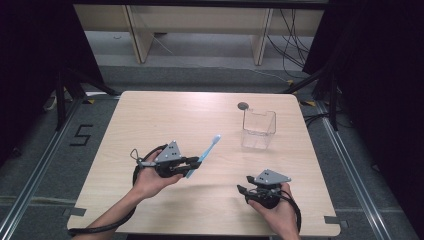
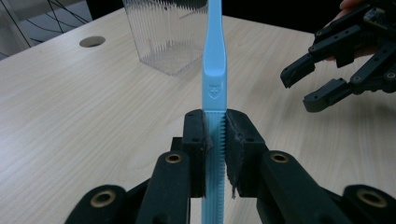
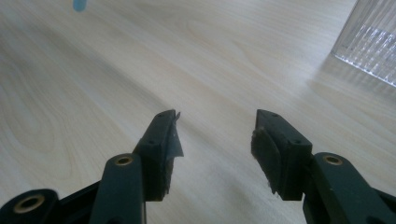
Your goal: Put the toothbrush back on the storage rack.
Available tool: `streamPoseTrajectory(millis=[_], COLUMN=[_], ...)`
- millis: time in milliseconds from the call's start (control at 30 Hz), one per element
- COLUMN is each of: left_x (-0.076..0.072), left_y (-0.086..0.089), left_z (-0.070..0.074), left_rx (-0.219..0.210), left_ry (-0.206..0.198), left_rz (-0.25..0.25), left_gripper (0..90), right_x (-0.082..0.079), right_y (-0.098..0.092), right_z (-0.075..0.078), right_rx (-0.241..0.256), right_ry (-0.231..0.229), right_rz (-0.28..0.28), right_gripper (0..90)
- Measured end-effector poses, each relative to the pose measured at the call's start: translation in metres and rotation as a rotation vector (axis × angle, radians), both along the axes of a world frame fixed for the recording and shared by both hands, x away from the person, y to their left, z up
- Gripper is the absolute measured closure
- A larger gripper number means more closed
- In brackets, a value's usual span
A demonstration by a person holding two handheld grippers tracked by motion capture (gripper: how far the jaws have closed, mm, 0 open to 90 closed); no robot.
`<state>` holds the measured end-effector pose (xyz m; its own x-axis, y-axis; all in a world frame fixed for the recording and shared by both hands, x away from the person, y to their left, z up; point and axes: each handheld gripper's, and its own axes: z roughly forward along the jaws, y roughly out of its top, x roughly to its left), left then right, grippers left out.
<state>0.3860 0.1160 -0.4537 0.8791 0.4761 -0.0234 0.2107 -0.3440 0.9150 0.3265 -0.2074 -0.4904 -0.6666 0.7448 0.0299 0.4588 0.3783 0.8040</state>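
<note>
toothbrush [image 2: 215, 88] first: it is pale blue plastic, slim, with a flat handle that widens into a waist stamped with a small emblem, and a ribbed lower stretch where my left gripper [image 2: 215, 135] pinches it between both pads; the jaws are closed tight on that ribbed part, handle running straight up between them; in the high view the toothbrush [image 1: 205, 154] slants up and away from my left gripper [image 1: 192, 164], its pale head end pointing toward the clear container [image 1: 258, 130], held above the table [image 1: 165, 115] and well short of the container; my right gripper [image 1: 243, 191] sits near the table's front edge, apart from the brush, its jaws spread with nothing between them.

the left gripper view gives what the high view cannot: the emblem, the ribbing, the frayed pad edge against the plastic, and the fine vertical fluting of the container [image 2: 166, 37] just behind the brush, plus my right gripper [image 2: 322, 84] off to the side with its fingers parted; the right gripper view shows my right gripper [image 3: 217, 135] over bare wood grain, a blue tip of the brush [image 3: 79, 4] at the top edge and a corner of the fluted container [image 3: 369, 42]; the high view alone shows the small round hole [image 1: 243, 105] beyond the container and both my hands.
</note>
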Motion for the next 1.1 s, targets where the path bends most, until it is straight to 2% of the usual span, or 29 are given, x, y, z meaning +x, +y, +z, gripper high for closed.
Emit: streamPoseTrajectory(millis=[67, 100, 133, 167, 200, 300, 333, 367, 400, 433, 467, 500, 533, 600, 633, 667, 733, 800, 833, 867, 1000, 1033, 1067, 1100], left_x=[-0.001, -0.002, -0.003, -0.003, -0.003, -0.005, -0.005, -0.005, -0.005, -0.006, -0.006, -0.006, -0.006, -0.006, -0.006, -0.006, -0.006, -0.006, -0.005, -0.005, -0.005, -0.005, -0.005, -0.005], left_y=[0.0, -0.001, -0.001, -0.002, -0.002, -0.003, -0.003, -0.003, -0.003, -0.004, -0.004, -0.005, -0.005, -0.007, -0.008, -0.008, -0.01, -0.011, -0.012, -0.012, -0.014, -0.015, -0.014, -0.015], left_z=[-0.002, -0.004, -0.004, -0.006, -0.007, -0.007, -0.008, -0.008, -0.008, -0.01, -0.011, -0.012, -0.013, -0.015, -0.015, -0.016, -0.018, -0.02, -0.021, -0.021, -0.023, -0.024, -0.023, -0.024], left_rx=[-0.022, -0.039, -0.037, -0.059, -0.072, -0.089, -0.098, -0.114, -0.114, -0.138, -0.154, -0.16, -0.174, -0.197, -0.197, -0.201, -0.217, -0.225, -0.242, -0.241, -0.262, -0.273, -0.251, -0.252], left_ry=[-0.008, -0.015, -0.021, -0.031, -0.035, -0.045, -0.048, -0.052, -0.052, -0.048, -0.048, -0.045, -0.05, -0.055, -0.06, -0.064, -0.071, -0.075, -0.082, -0.081, -0.088, -0.089, -0.083, -0.087], left_rz=[0.0, 0.003, 0.004, 0.001, -0.001, 0.013, 0.015, 0.023, 0.023, 0.027, 0.027, 0.021, 0.02, 0.01, 0.013, 0.012, 0.015, 0.014, 0.012, 0.011, 0.014, 0.007, 0.01, 0.011], left_gripper=[78.1, 78.1, 78.1, 78.1, 78.1, 78.1, 78.1, 78.1, 78.1, 78.1, 78.1, 78.1, 78.1, 78.1, 78.1, 78.1, 78.1, 78.1, 78.1, 78.1, 78.1, 78.1, 78.1, 78.1], right_x=[0.0, -0.001, 0.0, -0.002, 0.0, 0.0, -0.002, 0.001, 0.001, 0.001, -0.001, 0.002, 0.002, 0.003, 0.001, 0.004, 0.003, 0.004, 0.003, 0.002, 0.002, 0.004, 0.004, 0.005], right_y=[0.0, 0.002, 0.002, 0.003, 0.002, 0.004, 0.006, 0.004, 0.006, 0.004, 0.006, 0.005, 0.004, 0.005, 0.006, 0.006, 0.008, 0.009, 0.011, 0.011, 0.015, 0.016, 0.017, 0.018], right_z=[0.001, 0.002, 0.002, 0.004, 0.004, 0.007, 0.009, 0.009, 0.01, 0.012, 0.014, 0.014, 0.016, 0.016, 0.018, 0.018, 0.02, 0.022, 0.023, 0.026, 0.032, 0.033, 0.035, 0.036], right_rx=[0.009, 0.035, 0.045, 0.063, 0.053, 0.099, 0.125, 0.121, 0.154, 0.144, 0.172, 0.183, 0.177, 0.198, 0.206, 0.22, 0.233, 0.254, 0.27, 0.264, 0.311, 0.316, 0.321, 0.335], right_ry=[-0.018, -0.007, -0.027, -0.012, -0.047, -0.064, -0.043, -0.086, -0.089, -0.104, -0.075, -0.119, -0.119, -0.148, -0.121, -0.149, -0.147, -0.166, -0.155, -0.146, -0.153, -0.173, -0.181, -0.182], right_rz=[0.0, -0.013, -0.007, -0.03, -0.014, -0.036, -0.047, -0.031, -0.034, -0.042, -0.059, -0.045, -0.055, -0.057, -0.07, -0.056, -0.057, -0.06, -0.069, -0.071, -0.073, -0.077, -0.075, -0.069], right_gripper=[50.2, 50.3, 50.2, 50.2, 50.2, 50.3, 50.3, 50.3, 50.4, 50.4, 50.4, 50.4, 50.5, 50.6, 50.8, 51.0, 51.4, 51.7, 51.9, 52.2, 53.5, 53.9, 54.2, 54.5])
